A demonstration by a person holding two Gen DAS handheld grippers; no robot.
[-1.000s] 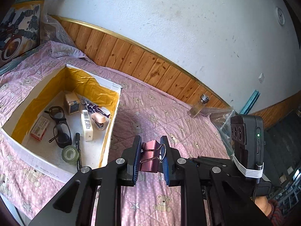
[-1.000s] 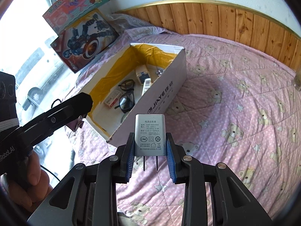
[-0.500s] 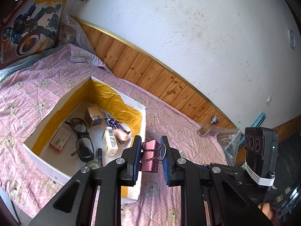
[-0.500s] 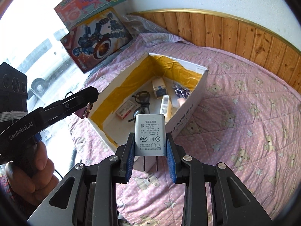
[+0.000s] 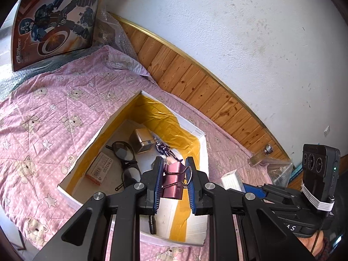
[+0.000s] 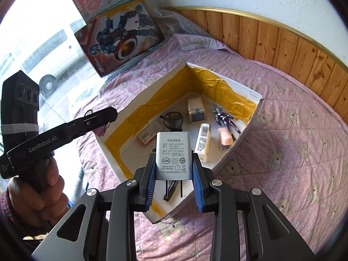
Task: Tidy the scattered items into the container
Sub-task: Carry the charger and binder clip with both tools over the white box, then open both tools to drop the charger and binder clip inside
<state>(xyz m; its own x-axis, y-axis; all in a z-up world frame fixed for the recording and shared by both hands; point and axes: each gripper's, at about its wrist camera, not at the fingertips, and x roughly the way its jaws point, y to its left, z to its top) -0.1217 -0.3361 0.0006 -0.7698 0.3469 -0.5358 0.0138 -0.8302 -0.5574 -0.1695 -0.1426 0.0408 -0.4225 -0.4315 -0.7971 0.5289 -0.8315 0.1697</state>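
A white cardboard box (image 5: 201, 140) (image 6: 254, 96) lined with yellow tape lies on the pink bear-print quilt. Inside it lie dark glasses (image 5: 124, 152), a small tan box (image 6: 195, 109), a purple figure (image 6: 225, 118), a red-and-white packet (image 5: 99, 168) and a white labelled stick (image 6: 203, 143). My left gripper (image 5: 174, 183) is shut on a pink binder clip (image 5: 174, 179), held above the box's near half. My right gripper (image 6: 174, 174) is shut on a grey power adapter (image 6: 174, 155), prongs down, over the box's near corner. In the left wrist view the adapter (image 5: 231, 180) shows white.
The quilt (image 6: 293, 152) spreads to the right of the box. Wood panelling (image 5: 206, 91) and a white wall rise behind. Two toy boxes (image 6: 121, 37) lean at the window. A small glass jar (image 5: 260, 156) lies by crinkled plastic. A hand (image 6: 41, 187) holds the left gripper's handle.
Both grippers have moved closer to the box and now hang over it, each still gripping its item. The box has grown larger and more central in both views.
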